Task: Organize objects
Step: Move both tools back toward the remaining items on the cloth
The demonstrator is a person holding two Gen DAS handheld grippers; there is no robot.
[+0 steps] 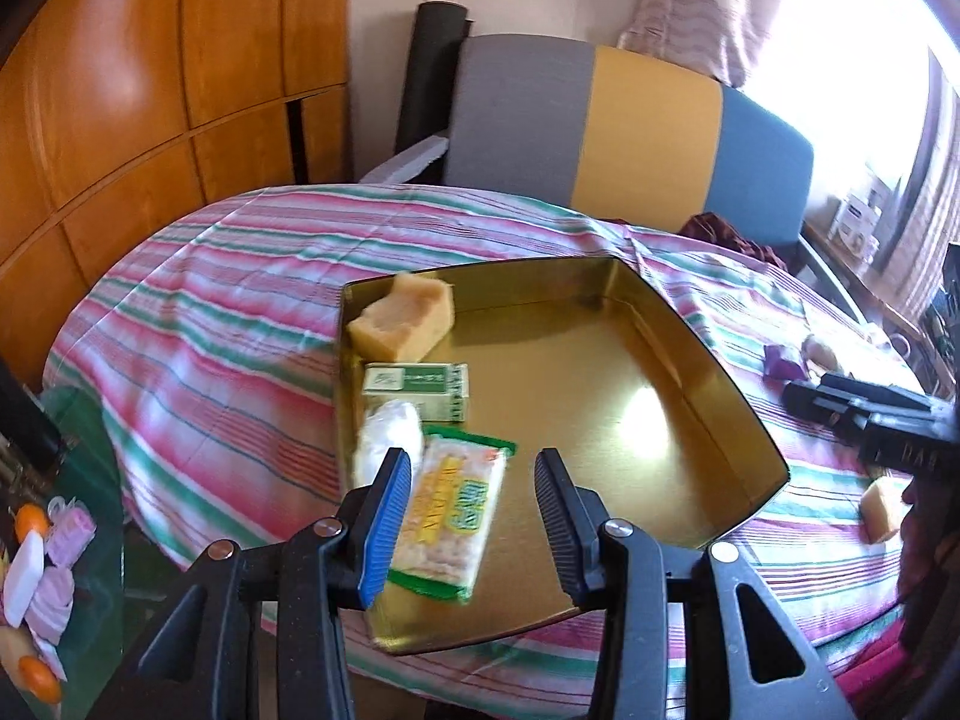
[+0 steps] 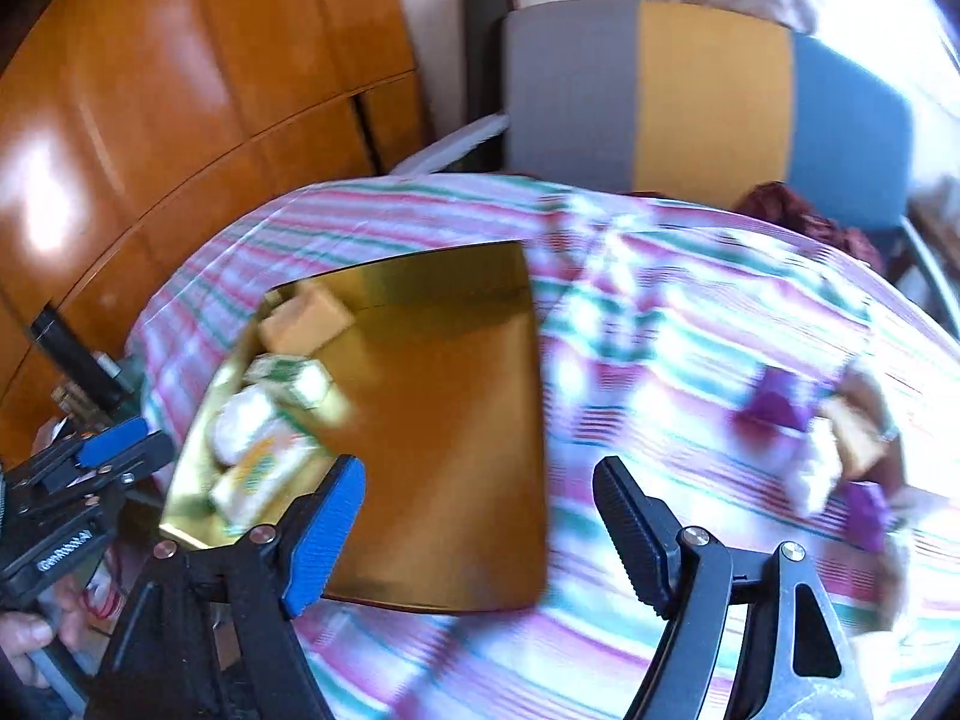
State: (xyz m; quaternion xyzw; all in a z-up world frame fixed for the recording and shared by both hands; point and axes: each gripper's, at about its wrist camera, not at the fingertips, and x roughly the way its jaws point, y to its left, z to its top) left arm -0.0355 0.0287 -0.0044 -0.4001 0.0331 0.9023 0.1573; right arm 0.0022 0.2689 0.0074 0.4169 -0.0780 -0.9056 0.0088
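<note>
While both tongs, left point(image 1: 474, 504) and right point(image 2: 480, 516), gape wide and empty, the gold tray point(image 1: 690, 396) at frame centre holds snacks.

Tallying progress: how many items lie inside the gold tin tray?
4, along the left wall of the gold tin tray: yellow sponge block, green box, white wrapped bundle, green-edged cracker packet. None looks hidden.

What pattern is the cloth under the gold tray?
Pink, green and white stripes on the cloth; clearest in the left wrist view.

Gold tin tray point(image 1: 600, 396) open on striped cloth. Inside along its left wall: yellow sponge point(image 1: 403, 315), green box point(image 1: 417, 387), white wrapped lump point(image 1: 389, 441), cracker packet point(image 1: 447, 516).
</note>
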